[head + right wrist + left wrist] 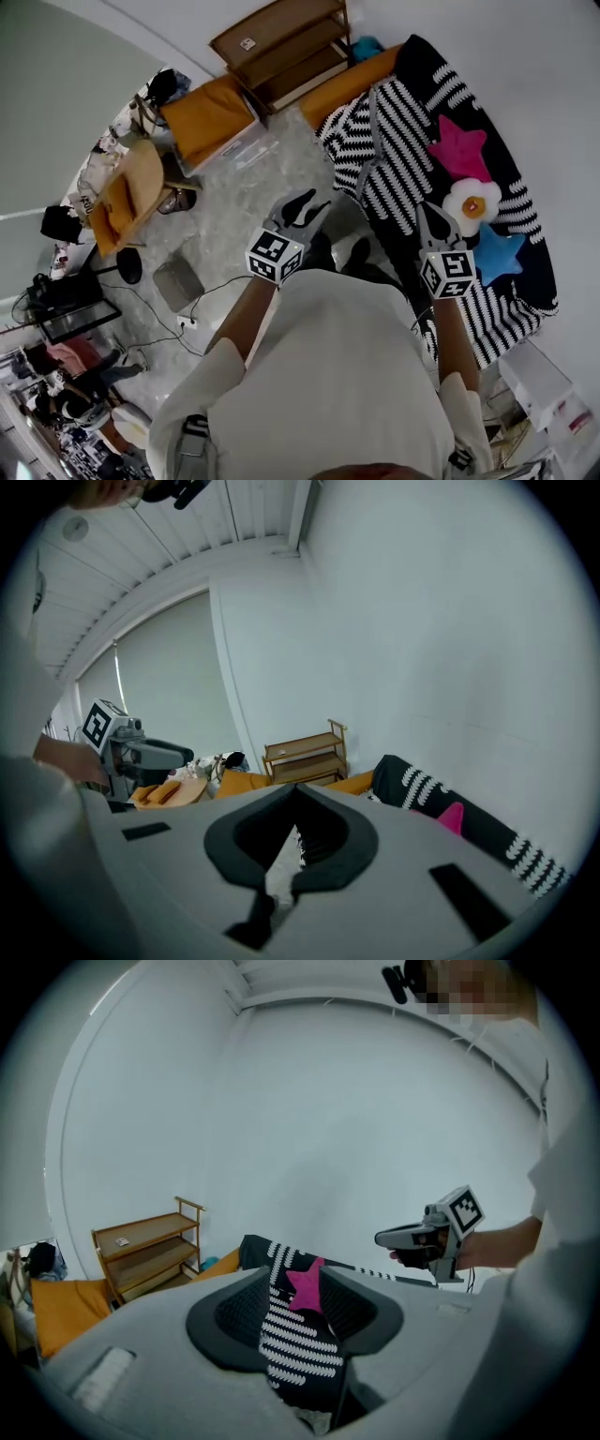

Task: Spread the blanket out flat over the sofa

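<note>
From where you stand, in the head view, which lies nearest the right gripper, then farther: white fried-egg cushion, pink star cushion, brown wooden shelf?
1. White fried-egg cushion, just beside the right gripper, on the striped blanket.
2. Pink star cushion, farther up the same blanket.
3. Brown wooden shelf, at the top, off the blanket.

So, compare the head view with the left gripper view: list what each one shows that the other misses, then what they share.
Only the head view: the blue star, the egg cushion, the chair and the floor.
Only the left gripper view: the ceiling and the black camera on the person's head.
Both: the blanket, the pink star, the shelf and the right gripper.
</note>
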`<state>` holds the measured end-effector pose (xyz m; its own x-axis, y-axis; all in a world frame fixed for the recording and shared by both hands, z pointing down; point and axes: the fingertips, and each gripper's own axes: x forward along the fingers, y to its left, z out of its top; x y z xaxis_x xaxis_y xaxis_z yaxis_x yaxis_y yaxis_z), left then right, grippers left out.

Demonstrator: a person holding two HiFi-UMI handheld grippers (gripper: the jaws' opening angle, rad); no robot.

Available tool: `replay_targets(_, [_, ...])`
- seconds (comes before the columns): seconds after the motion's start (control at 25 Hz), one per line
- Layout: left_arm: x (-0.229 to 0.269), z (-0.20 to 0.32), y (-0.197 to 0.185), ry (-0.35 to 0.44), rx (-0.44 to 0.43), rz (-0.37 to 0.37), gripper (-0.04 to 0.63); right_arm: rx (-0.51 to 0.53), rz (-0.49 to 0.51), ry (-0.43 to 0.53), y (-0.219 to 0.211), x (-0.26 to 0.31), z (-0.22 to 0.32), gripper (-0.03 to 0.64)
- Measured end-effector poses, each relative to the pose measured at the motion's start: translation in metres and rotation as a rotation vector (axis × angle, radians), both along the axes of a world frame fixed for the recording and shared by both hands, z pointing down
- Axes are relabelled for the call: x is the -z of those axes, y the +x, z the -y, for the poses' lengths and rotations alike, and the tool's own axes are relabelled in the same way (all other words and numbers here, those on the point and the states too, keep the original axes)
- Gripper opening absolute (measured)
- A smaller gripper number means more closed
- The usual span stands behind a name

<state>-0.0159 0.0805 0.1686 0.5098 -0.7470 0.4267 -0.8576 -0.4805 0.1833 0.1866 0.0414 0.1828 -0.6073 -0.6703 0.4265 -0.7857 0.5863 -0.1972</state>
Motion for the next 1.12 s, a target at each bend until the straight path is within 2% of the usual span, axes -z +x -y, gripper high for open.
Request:
replay_targets(0.24, [-0.018, 0.036, -0.003, -0.029, -0.1, 0.006, 0.167, -0.092, -0.018, -0.042, -0.001, -0.016, 0.015, 0.005])
replay_targets(0.56, [-0.06, 0.102, -0.01, -0.062, -0.286, 0.061, 0.167, -0.21, -0.038, -0.097, -0.018, -0.046, 0.057, 0.005])
replay_targets(0.84, [-0.117, 0.142, -0.008, -0.129, -0.439, 0.081, 0.167, -0.307, -0.045, -0.155, -0.033, -0.089, 0.084, 0.005])
replay_targets(1.12, [-0.195, 0.171, 0.013, -0.168, -0.532, 0.094, 0.167, -0.364, -0.06, -0.196, -0.028, -0.152, 0.098, 0.005])
